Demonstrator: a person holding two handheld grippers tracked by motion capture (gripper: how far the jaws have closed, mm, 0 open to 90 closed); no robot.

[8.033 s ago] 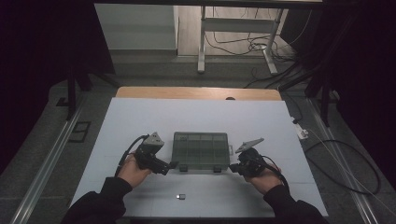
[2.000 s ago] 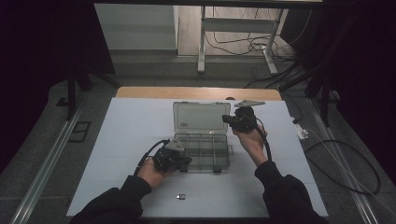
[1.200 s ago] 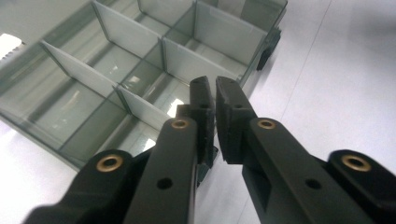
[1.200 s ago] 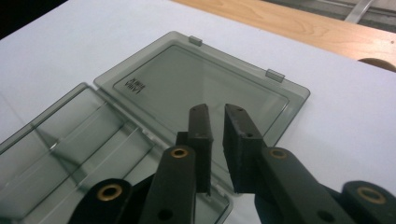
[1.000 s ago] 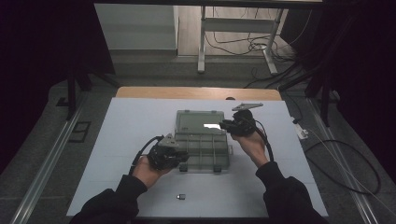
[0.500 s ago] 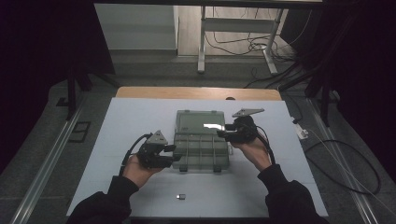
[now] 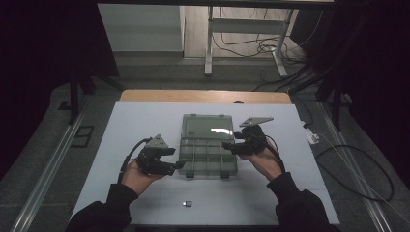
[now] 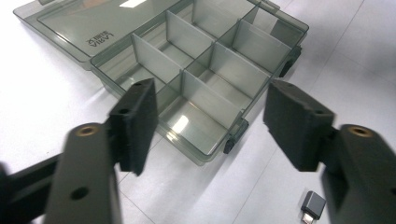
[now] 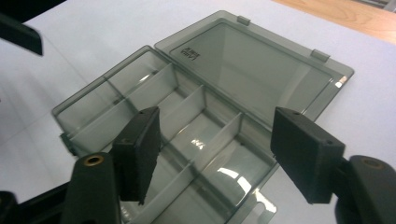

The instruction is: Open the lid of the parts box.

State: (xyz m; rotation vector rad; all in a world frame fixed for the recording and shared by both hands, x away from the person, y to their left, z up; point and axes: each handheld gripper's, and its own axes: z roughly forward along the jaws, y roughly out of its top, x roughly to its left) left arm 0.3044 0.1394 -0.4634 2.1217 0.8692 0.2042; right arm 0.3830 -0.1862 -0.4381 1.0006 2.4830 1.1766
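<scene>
the compartment box [image 7: 207, 151] lies open on the white tabletop [image 7: 145, 121], lid flat behind it. the left hand-held gripper [image 7: 178, 166] sits just beside the box's near left corner, the right hand-held gripper [image 7: 227, 145] at its right edge. both have just been opening their jaws, released, with nothing gripped.

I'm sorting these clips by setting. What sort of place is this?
Likely a lab or workshop recording bench: a white table carrying a clear compartment box, loose cables on the floor, and dark surroundings.
</scene>
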